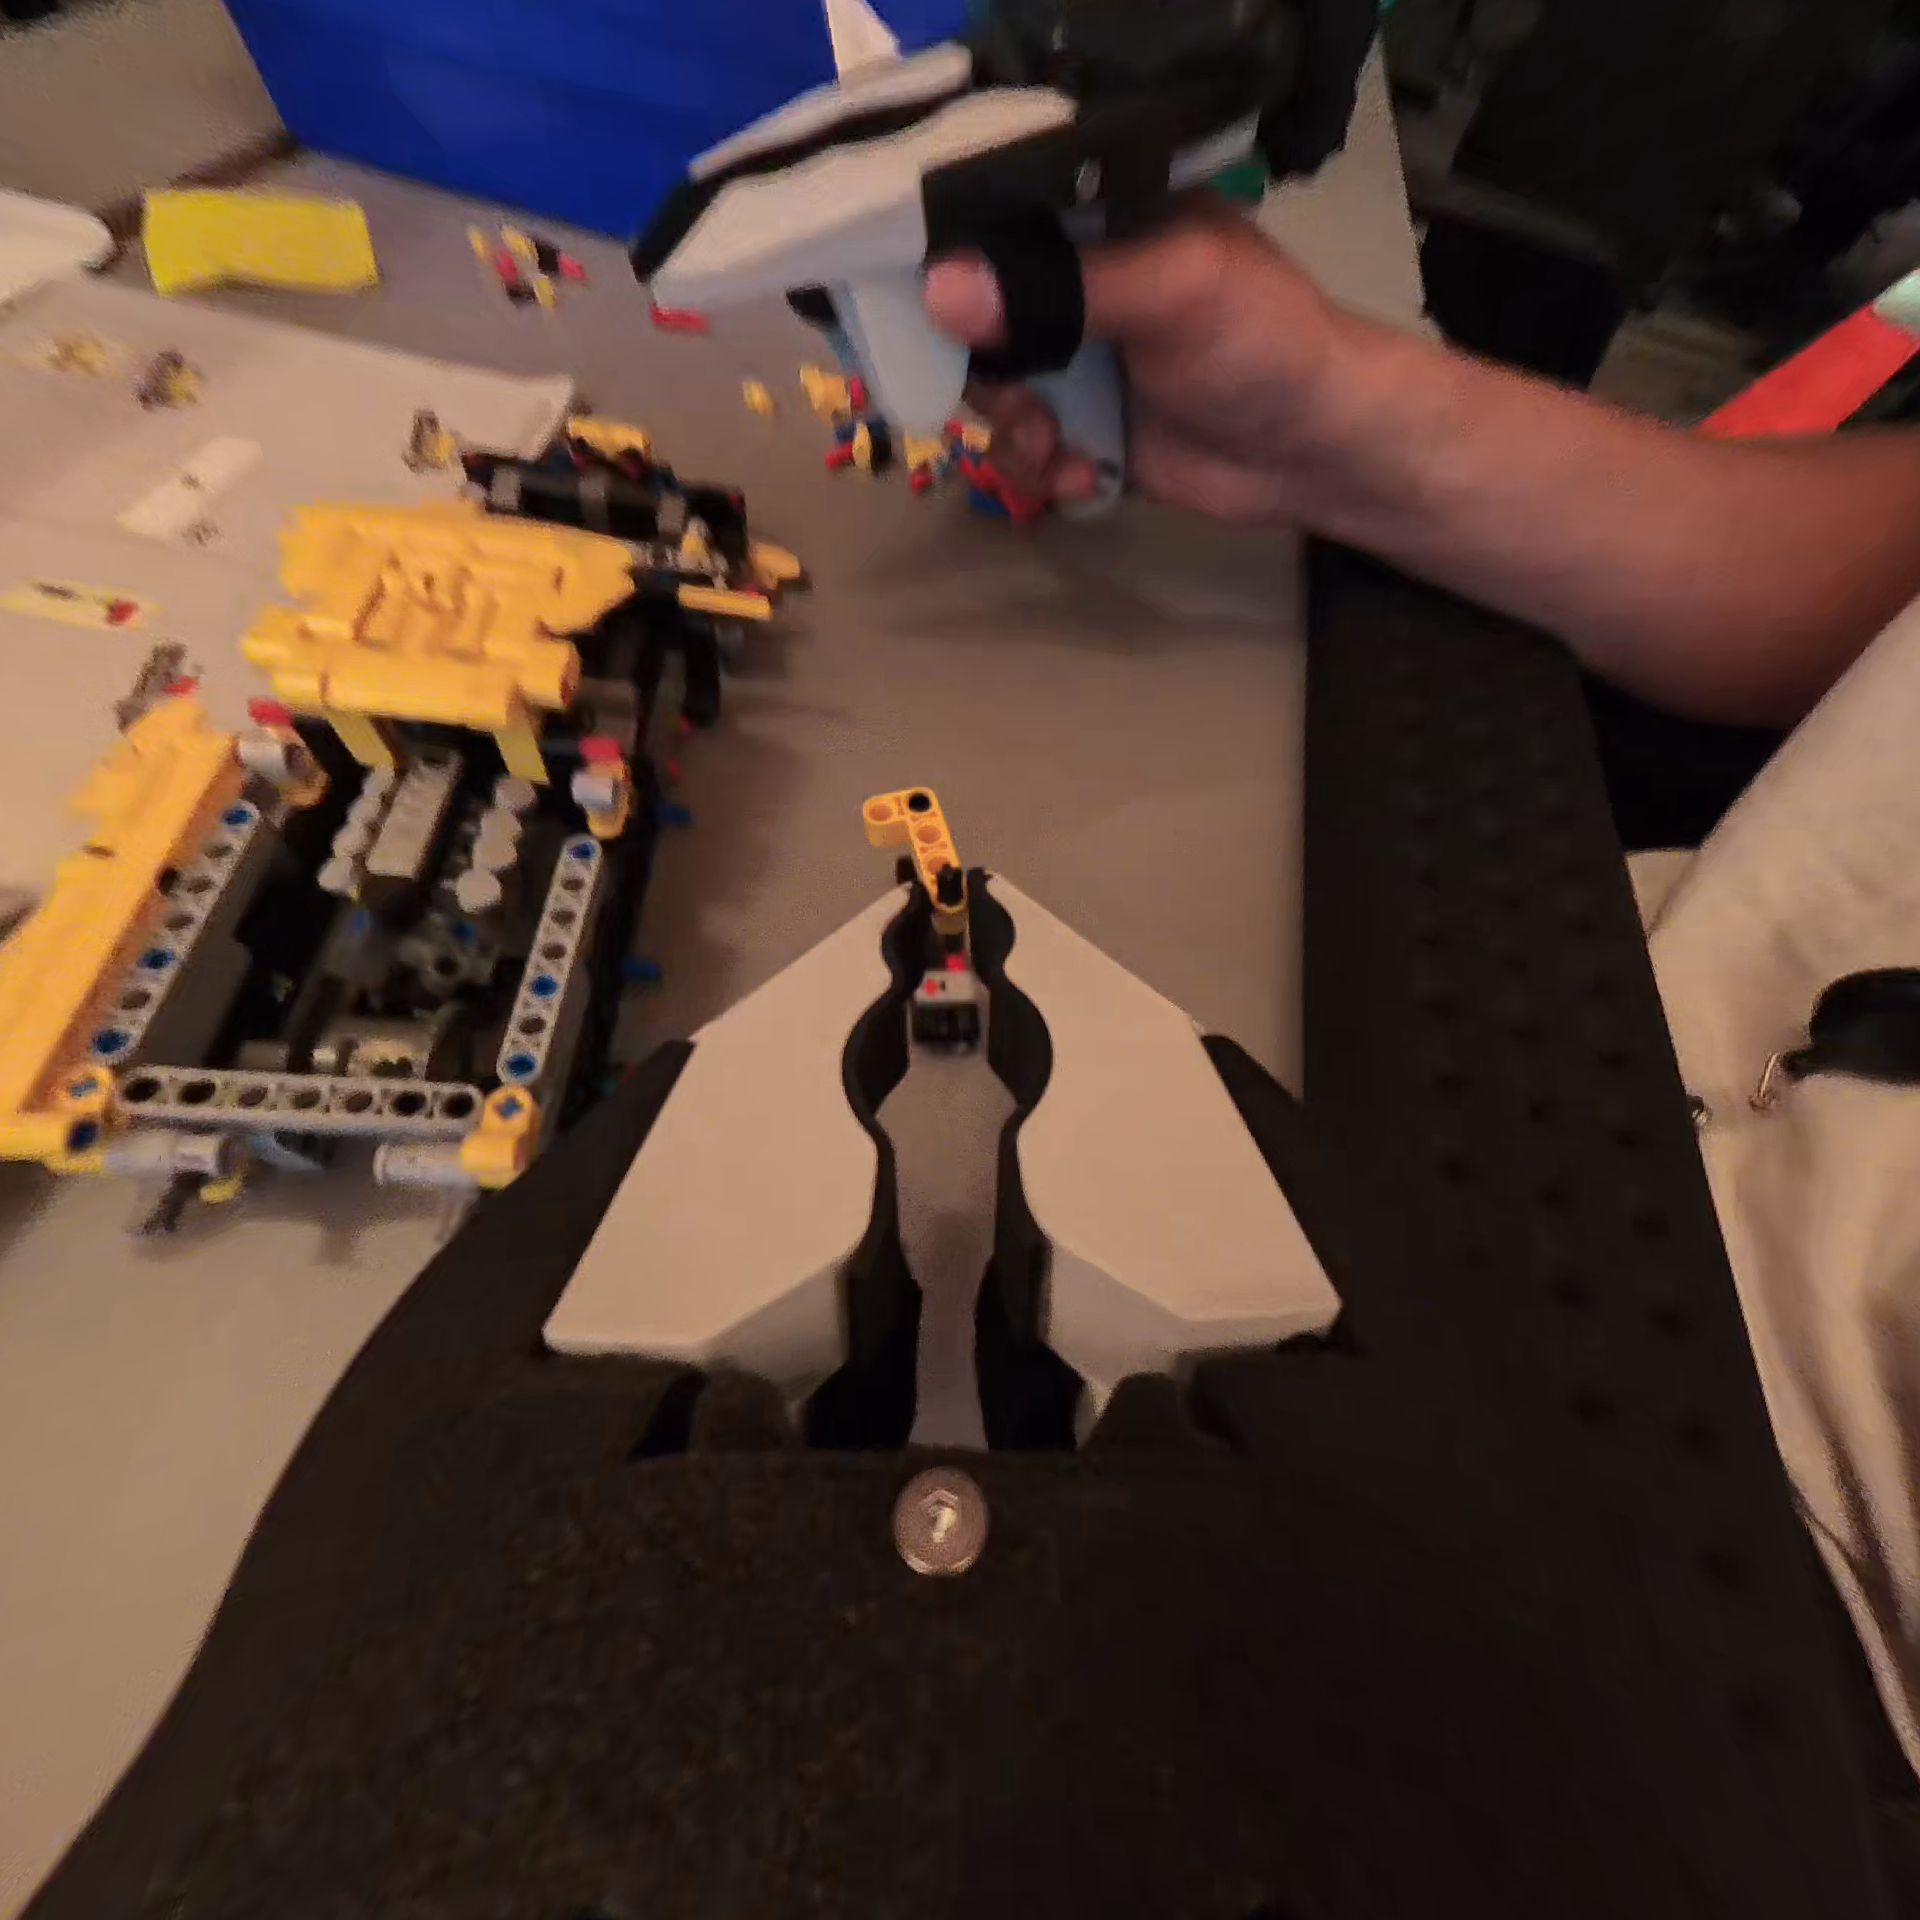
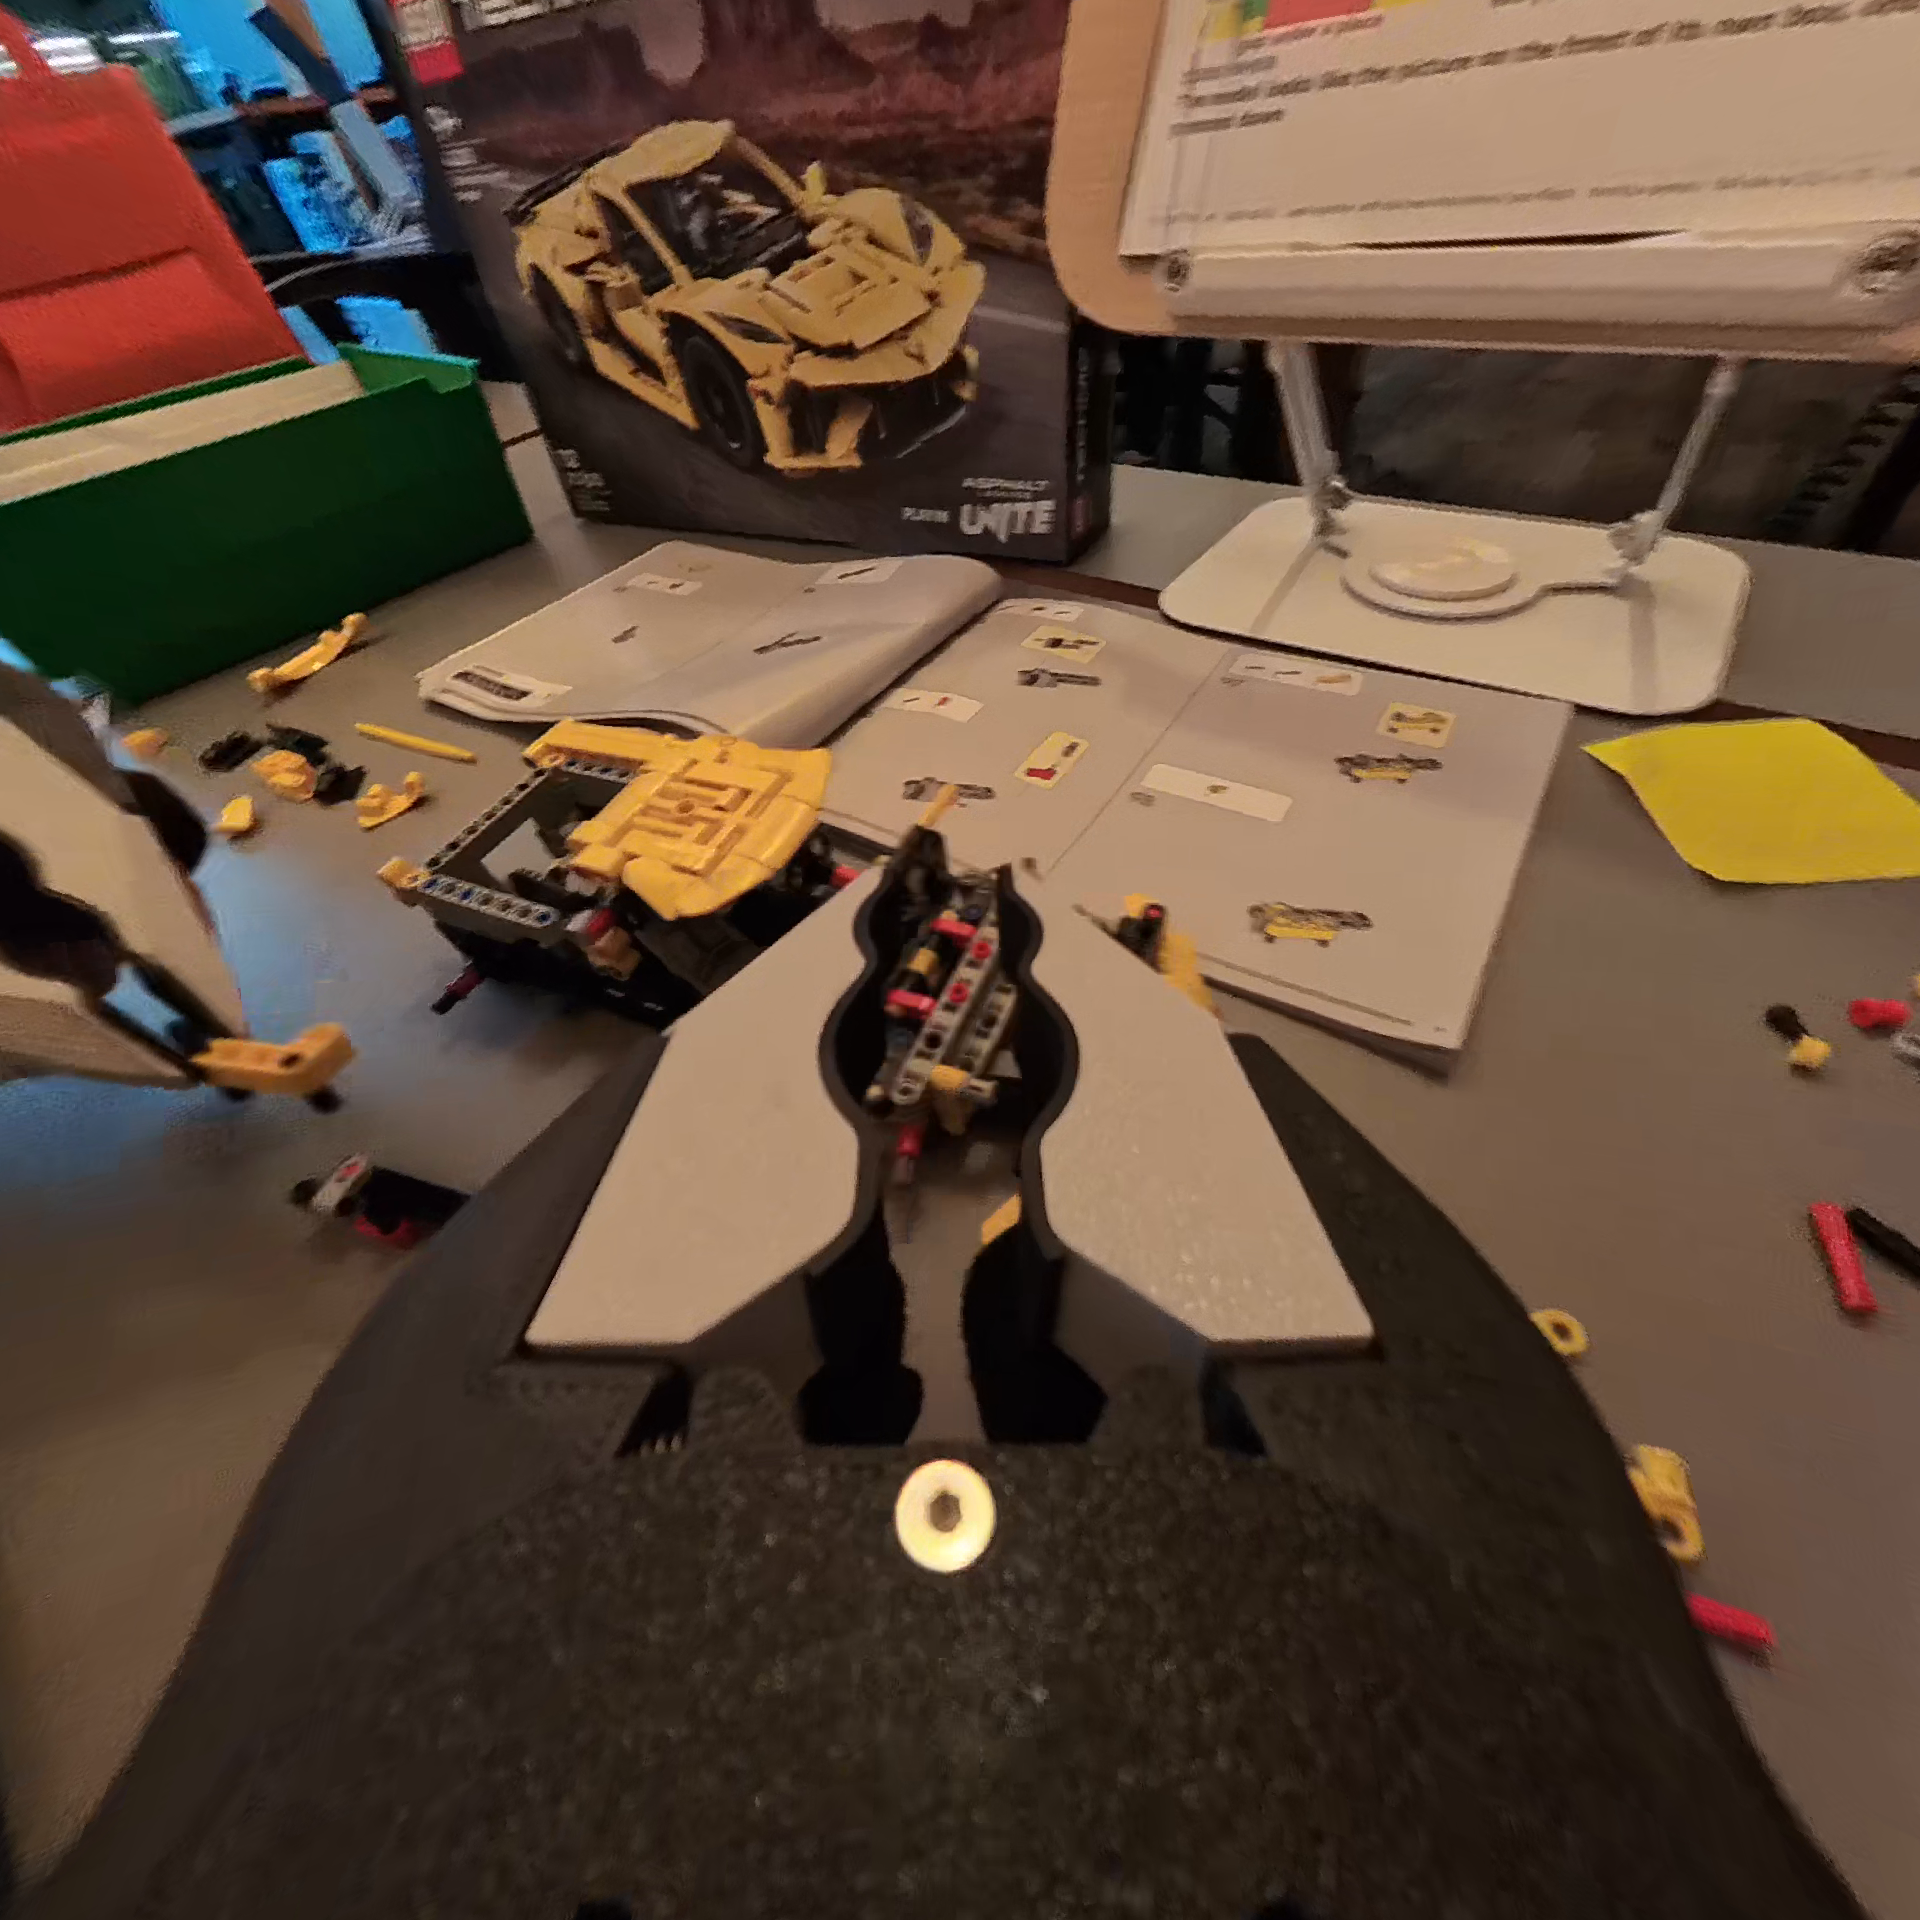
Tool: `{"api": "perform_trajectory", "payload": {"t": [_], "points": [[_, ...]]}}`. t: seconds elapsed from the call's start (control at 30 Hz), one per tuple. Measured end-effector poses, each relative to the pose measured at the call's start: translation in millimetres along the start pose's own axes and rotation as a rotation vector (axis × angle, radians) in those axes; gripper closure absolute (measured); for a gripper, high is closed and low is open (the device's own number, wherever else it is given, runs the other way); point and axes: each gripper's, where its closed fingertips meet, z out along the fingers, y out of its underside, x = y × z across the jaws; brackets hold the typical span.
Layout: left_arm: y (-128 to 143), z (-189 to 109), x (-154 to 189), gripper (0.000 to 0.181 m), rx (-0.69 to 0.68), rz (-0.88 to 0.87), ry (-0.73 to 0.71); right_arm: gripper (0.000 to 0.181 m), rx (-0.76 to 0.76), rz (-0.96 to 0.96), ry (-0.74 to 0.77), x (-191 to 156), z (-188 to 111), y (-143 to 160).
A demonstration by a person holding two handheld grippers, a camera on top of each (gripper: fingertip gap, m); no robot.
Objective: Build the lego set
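My left gripper point(image 1: 940, 894) is shut on a small yellow L-shaped beam point(image 1: 914, 836) with black pins and holds it above the grey table point(image 1: 987, 675). The gripper also shows at the left of the right wrist view point(image 2: 203, 1049), with the beam point(image 2: 275, 1060). The half-built yellow and black car chassis point(image 1: 364, 831) lies to its left. My right gripper point(image 2: 951, 873) has its jaws narrowly closed on a grey beam sub-assembly point(image 2: 961, 997) with red pins. In the left wrist view a gloved hand point(image 1: 1143, 364) holds the right gripper point(image 1: 665, 260) raised at the far side, blurred.
An open instruction booklet point(image 2: 1247, 831), the set's box point(image 2: 779, 312), a green bin point(image 2: 260, 520), a white document stand point(image 2: 1455, 603) and a yellow sheet point(image 2: 1766, 800) lie beyond the chassis point(image 2: 644, 852). Loose red, black and yellow parts point(image 2: 1844, 1268) are scattered around. A blue bin point(image 1: 520, 83) stands behind. My right fingertips sit around 15 centimetres from my left ones.
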Motion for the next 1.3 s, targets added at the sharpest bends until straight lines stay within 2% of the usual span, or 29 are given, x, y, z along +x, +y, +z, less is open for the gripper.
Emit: {"api": "perform_trajectory", "payload": {"t": [0.03,0.1,0.2,0.27,0.4,0.7,0.9,1.03,1.3], "points": [[6.4,-0.1,0.5,0.174,-0.019,0.004,-0.004,0.164,0.005,-0.021,-0.054,-11.5,0.4,-1.5],[11.2,-1.2,4.9,0.174,-0.027,0.01,0.01,0.165,0.014,-0.061,-0.268,-53.6,-2.7,-3.6],[12.3,-4.9,17.3,0.174,-0.034,0.038,0.059,0.157,-0.117,-0.184,-0.563,-113.3,-11.7,23.9],[18.6,-3.5,18.3,0.174,-0.073,0.049,0.05,0.154,-0.221,-0.253,-0.619,-127.7,-12.4,45.5],[34.2,6.7,13.8,0.174,-0.161,0.073,0.011,0.159,-0.271,-0.24,-0.698,-140.2,-18.4,53.4],[32.1,13.8,18.9,0.174,-0.147,0.084,0.033,0.151,-0.318,-0.566,-0.654,-160.3,-11.9,82.5],[39.5,17.0,18.2,0.174,-0.177,0.144,0.02,0.158,-0.352,-0.627,-0.615,-155.6,-6.2,92.5],[40.1,18.1,16.1,0.174,-0.182,0.142,0.01,0.147,-0.381,-0.623,-0.601,-150.8,-4.0,94.2],[39.9,18.5,13.8,0.174,-0.181,0.119,0.007,0.152,-0.369,-0.713,-0.665,-157.6,-5.0,90.3]]}}
